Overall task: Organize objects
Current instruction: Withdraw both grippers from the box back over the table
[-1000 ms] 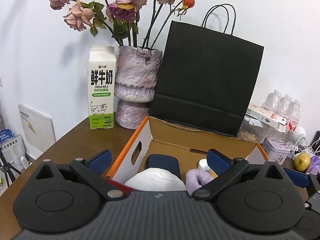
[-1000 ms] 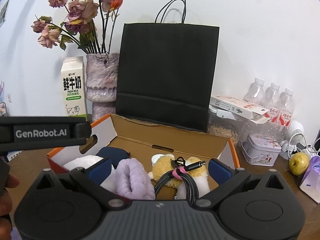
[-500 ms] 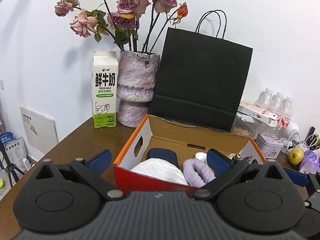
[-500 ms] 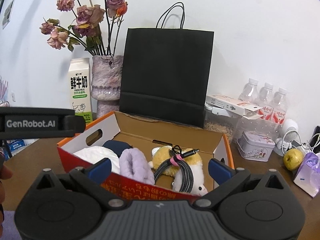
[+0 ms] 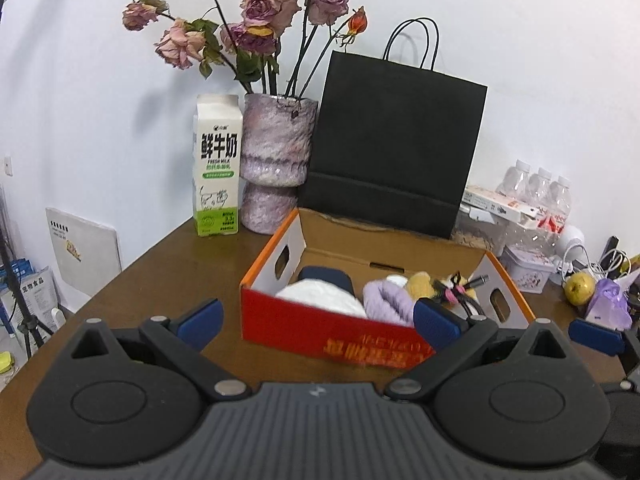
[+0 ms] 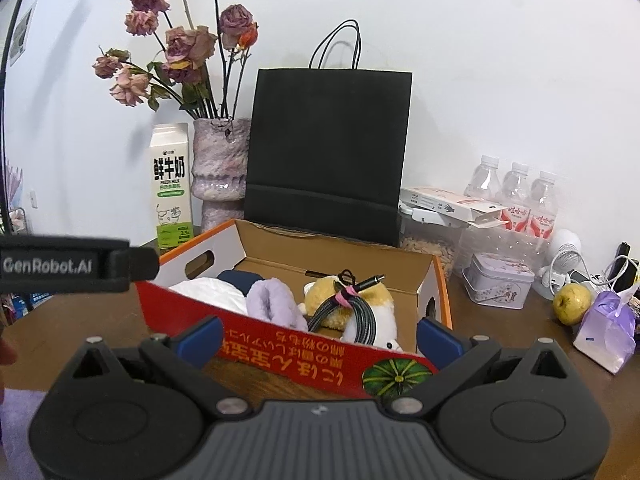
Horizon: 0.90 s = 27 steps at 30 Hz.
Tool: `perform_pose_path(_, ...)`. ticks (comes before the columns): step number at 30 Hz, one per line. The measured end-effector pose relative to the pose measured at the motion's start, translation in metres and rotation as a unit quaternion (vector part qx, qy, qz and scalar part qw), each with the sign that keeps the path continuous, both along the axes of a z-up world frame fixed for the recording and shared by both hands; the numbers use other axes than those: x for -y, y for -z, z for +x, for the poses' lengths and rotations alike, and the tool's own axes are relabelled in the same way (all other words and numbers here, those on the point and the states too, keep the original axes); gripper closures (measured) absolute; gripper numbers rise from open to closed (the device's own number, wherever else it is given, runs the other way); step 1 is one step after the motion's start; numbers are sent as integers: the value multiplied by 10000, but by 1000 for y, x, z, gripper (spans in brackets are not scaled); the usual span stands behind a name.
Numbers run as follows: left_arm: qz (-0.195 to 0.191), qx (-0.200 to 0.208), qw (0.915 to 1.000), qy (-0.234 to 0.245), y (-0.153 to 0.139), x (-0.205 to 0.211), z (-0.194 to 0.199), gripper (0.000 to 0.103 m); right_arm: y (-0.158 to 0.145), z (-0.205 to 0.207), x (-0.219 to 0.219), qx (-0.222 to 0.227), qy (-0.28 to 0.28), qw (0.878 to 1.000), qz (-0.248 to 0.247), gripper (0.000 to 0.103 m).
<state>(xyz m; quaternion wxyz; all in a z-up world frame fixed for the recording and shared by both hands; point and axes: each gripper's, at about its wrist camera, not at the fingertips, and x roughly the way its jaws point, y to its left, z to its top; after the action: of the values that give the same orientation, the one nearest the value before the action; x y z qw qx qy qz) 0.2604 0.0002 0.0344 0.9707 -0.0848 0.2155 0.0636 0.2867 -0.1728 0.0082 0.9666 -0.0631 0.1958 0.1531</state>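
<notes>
The left claw (image 5: 318,322) sits at the lower centre of the left wrist view with its blue-padded fingers (image 5: 200,317) spread wide apart and nothing between them. The right claw (image 6: 318,336) occupies the same position in the right wrist view, likewise spread apart and empty. The cardboard box (image 6: 288,346), red on its near wall with orange edges, stands on the brown surface (image 5: 160,264) at the centre of both frames, just beyond the fingertips. Inside the box, from frame left to frame right, lie a white bundle (image 6: 208,294), a dark blue case (image 6: 240,278) behind it, a lilac fuzzy item (image 6: 270,306), and a yellow-and-white plush toy (image 6: 372,308) with a coiled braided cable (image 6: 352,308) resting on top. Behind the box, a milk carton (image 5: 217,164), a vase of dried roses (image 5: 276,160) and a black paper bag (image 5: 394,148) stand against the wall.
</notes>
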Motion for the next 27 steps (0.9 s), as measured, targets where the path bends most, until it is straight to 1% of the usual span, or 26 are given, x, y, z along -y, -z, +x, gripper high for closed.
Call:
perform_pose_path(8, 48, -84, 9999, -53, 6, -5, -30, 0, 7, -29, 2, 64, -100, 9999, -99, 0)
perform_pose_path(27, 155, -299, 9993, -180, 19, -21, -88, 0, 28, -85, 17, -39, -160, 9997, -198, 0)
